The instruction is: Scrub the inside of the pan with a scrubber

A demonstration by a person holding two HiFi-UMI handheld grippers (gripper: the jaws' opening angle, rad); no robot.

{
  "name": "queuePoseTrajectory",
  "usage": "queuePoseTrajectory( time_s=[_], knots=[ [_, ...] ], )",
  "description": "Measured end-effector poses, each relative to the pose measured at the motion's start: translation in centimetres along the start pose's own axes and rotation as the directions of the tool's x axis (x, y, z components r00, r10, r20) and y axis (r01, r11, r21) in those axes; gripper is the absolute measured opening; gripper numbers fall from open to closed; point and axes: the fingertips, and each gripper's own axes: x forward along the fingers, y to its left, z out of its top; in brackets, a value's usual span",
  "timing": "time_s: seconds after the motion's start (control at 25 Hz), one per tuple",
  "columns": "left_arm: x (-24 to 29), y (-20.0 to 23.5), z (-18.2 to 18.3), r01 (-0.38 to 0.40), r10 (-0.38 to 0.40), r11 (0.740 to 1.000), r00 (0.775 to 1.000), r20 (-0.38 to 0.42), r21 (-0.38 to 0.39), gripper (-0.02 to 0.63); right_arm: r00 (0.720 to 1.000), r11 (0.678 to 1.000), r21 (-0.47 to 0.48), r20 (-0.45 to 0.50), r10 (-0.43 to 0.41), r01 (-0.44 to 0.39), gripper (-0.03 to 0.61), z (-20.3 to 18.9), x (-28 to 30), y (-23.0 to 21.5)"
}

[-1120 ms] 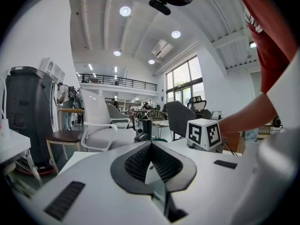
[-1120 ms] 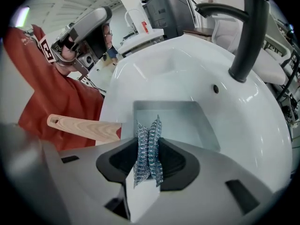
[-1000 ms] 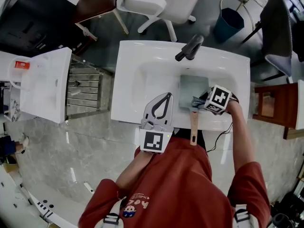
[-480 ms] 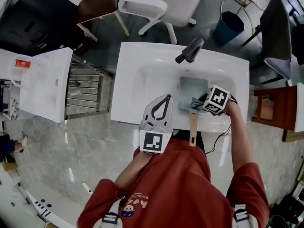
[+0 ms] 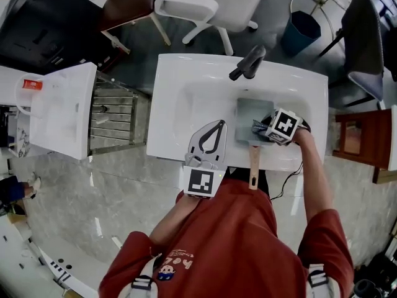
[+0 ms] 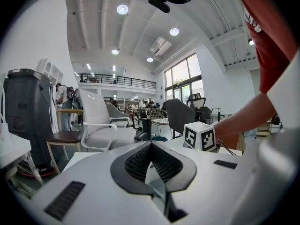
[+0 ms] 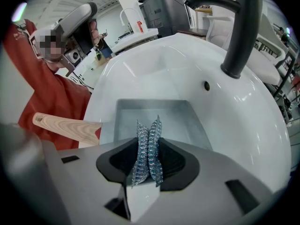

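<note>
The right gripper (image 7: 148,159) has been shifted slightly toward 1 o'clock, clamped on the scrubber (image 7: 150,135). At its 9 o'clock, the left gripper (image 5: 219,125) is held closed and empty. The pan (image 7: 154,116) lies unsteadied in the sink (image 7: 243,107), so it may slide under scrubbing.

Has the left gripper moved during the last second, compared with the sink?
No. The left gripper lies over the front rim of the sink, at the same place against the faucet as before.
</note>
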Motion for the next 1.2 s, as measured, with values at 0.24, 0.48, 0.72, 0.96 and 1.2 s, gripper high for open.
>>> queuePoseTrajectory(
  time_s=[0.24,0.48,0.72,0.96,1.2],
  knots=[
    [0.6,0.2,1.0,0.003,-0.006,0.998,0.999,0.037,0.068,0.011,0.997,0.997,-0.004,0.012,-0.071,0.071,0.141,0.2,0.8,-2.2],
    [0.8,0.0,0.4,0.004,-0.004,0.999,1.000,-0.010,0.032,0.011,0.987,0.987,-0.029,0.026,-0.159,0.160,0.143,0.5,1.8,-4.7],
    [1.1,0.1,0.4,-0.002,0.003,0.998,1.000,0.000,0.056,0.011,0.974,0.973,-0.049,0.014,-0.225,0.225,0.143,0.1,2.8,-6.4],
    [1.3,0.4,0.1,-0.009,0.009,0.997,1.000,0.002,0.072,0.011,0.968,0.967,-0.055,0.029,-0.248,0.249,0.143,-0.1,3.3,-7.5],
    [1.7,0.0,-0.2,0.006,-0.005,0.997,1.000,-0.008,0.083,0.011,0.967,0.965,-0.058,0.031,-0.255,0.256,0.143,-0.1,3.3,-7.5]
  ],
)
